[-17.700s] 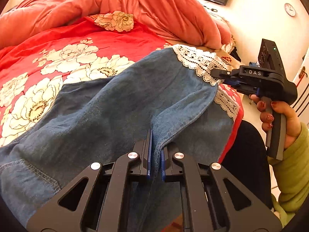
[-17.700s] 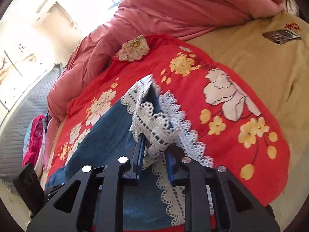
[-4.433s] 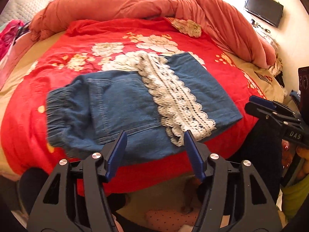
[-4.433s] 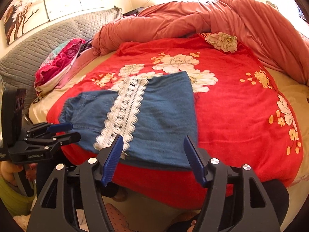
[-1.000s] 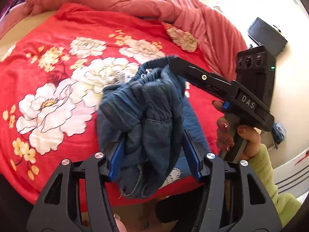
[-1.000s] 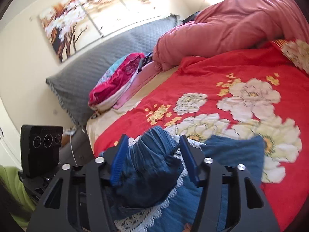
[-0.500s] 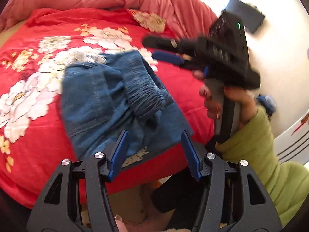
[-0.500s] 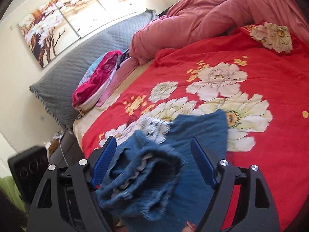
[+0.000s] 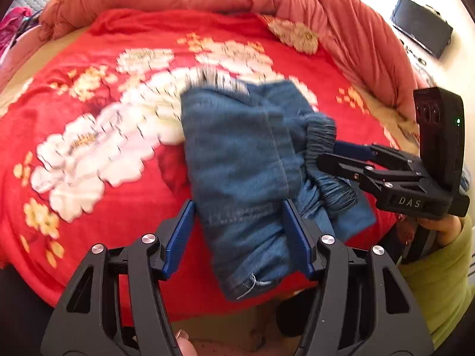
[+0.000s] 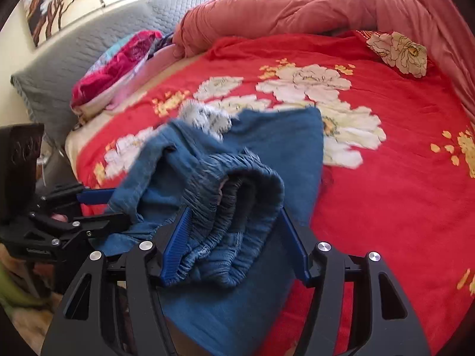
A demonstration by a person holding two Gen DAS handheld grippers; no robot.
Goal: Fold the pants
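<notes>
The pants (image 9: 237, 160), flat four seconds ago, now lie bundled between both grippers. The left gripper (image 9: 237, 237) grasps the folded edge; the right gripper (image 10: 234, 237), jaws just closing, clamps the gathered waistband (image 10: 237, 178), so the final fold looks nearly laid onto the red blanket (image 10: 386, 178) ahead.

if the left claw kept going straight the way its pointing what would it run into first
Most likely the folded denim pants: their near end already sits between the left claw's jaws. Behind them lies the red floral blanket. Depth is hard to judge here.
</notes>
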